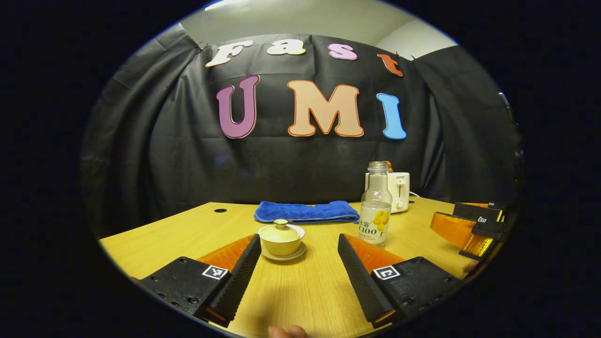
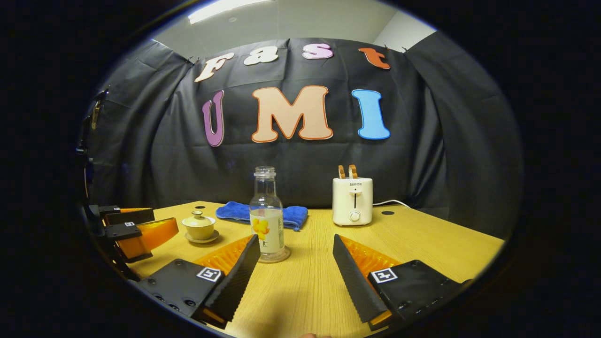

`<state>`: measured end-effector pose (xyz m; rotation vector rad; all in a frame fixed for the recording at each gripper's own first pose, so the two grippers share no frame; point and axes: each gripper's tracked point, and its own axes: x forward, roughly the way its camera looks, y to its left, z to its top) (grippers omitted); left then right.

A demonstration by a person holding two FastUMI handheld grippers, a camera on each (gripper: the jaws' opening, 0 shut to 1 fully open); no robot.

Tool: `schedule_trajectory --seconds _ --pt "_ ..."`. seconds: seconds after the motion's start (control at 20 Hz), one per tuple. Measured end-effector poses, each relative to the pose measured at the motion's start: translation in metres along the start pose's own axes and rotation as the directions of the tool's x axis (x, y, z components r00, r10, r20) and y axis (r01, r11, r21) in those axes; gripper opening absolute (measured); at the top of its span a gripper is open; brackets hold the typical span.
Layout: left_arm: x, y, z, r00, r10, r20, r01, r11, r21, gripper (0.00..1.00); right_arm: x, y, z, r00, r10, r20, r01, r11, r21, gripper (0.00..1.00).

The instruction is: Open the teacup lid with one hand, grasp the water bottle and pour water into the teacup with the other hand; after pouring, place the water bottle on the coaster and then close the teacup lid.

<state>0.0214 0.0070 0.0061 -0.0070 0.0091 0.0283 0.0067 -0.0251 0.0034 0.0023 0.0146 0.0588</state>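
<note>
**Two grippers spread wide over the tabletop, nothing held**

Two grippers hover low over the wooden tabletop (image 1: 310, 291), each with its fingers far apart and nothing between them.

In the left gripper view, going left to right: the left gripper (image 1: 299, 270) frames the teacup (image 1: 281, 240), which sits on its saucer (image 1: 284, 256) a little ahead of the fingertips, nearer the left finger. The lid (image 1: 281, 230) is on the cup. Behind it a folded blue towel (image 1: 306, 211) lies flat. To the right of the cup stands the water bottle (image 1: 375, 206), upright and uncapped, with liquid in its lower part. Just behind the bottle is a white toaster (image 1: 399, 190). At the far right edge the other gripper shows from the side, well apart from the bottle.

In the right gripper view, again left to right: the left gripper (image 2: 136, 230) appears at the left edge, close to the teacup (image 2: 199, 227) with its lid (image 2: 198, 218) on and the saucer (image 2: 201, 238) beneath. The blue towel (image 2: 263, 212) lies behind. The water bottle (image 2: 266, 216) stands upright on a round coaster (image 2: 277, 256), just ahead of the right gripper's (image 2: 296, 267) left fingertip and not touched by it. Farther right the toaster (image 2: 352, 201) stands with two slices poking out of its top, its cord trailing off to the right across the tabletop (image 2: 422, 244).
</note>
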Motion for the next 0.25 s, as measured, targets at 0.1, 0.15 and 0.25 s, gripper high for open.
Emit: schedule_trajectory --seconds 0.1,0.15,0.25 --pt "-0.006 0.001 -0.002 1.000 0.015 0.001 -0.015 1.000 0.001 0.96 -0.008 0.002 0.001 1.000 -0.011 0.001 0.011 1.000 0.000 0.99" --pt "-0.009 0.000 -0.001 1.000 0.018 0.002 -0.018 1.000 0.001 0.96 -0.012 0.002 0.000 1.000 -0.014 0.002 0.014 1.000 0.000 1.00" --pt "-0.016 -0.003 0.000 1.000 0.020 0.002 -0.020 1.000 0.002 0.96 -0.021 0.006 -0.002 1.000 -0.008 0.000 0.008 1.000 0.000 1.00"
